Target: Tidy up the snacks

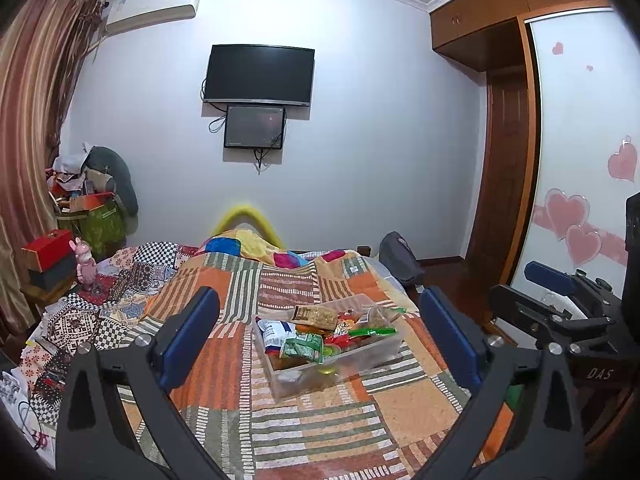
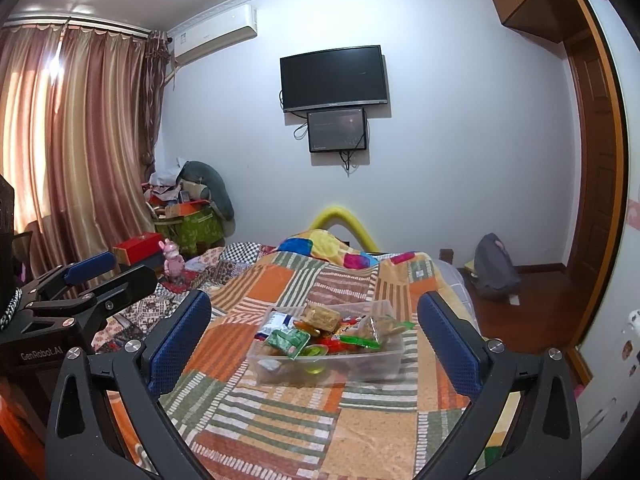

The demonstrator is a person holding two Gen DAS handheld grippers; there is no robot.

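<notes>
Clear plastic forms the snack bin (image 1: 332, 364), a shallow rectangular tub heaped with packets: a green pouch (image 1: 303, 347), a white and blue bag (image 1: 276, 330), a tan cracker pack (image 1: 316, 316), a long green stick pack (image 1: 370, 332) and red wrappers. It sits on the patchwork bedspread (image 1: 240, 360) of orange, olive and cream stripes, ahead of the left gripper (image 1: 320, 336) and between the lines of its two blue-padded fingers, slightly toward the right finger. That gripper is spread wide and holds nothing.

From the right gripper (image 2: 314, 340) the bin (image 2: 360, 364) again lies straight ahead between the fingers, turned so a long side faces the camera. Its jaws are likewise spread wide with nothing between them.

The left wrist view alone shows the wardrobe door with pink hearts (image 1: 576, 216) to the right, with the right gripper's body in front of it. The right wrist view alone shows the full striped curtain (image 2: 76, 140) on the left, with the left gripper's body (image 2: 84, 292) low on that side, and more of the grey backpack (image 2: 494, 268) on the floor beyond the right finger.
</notes>
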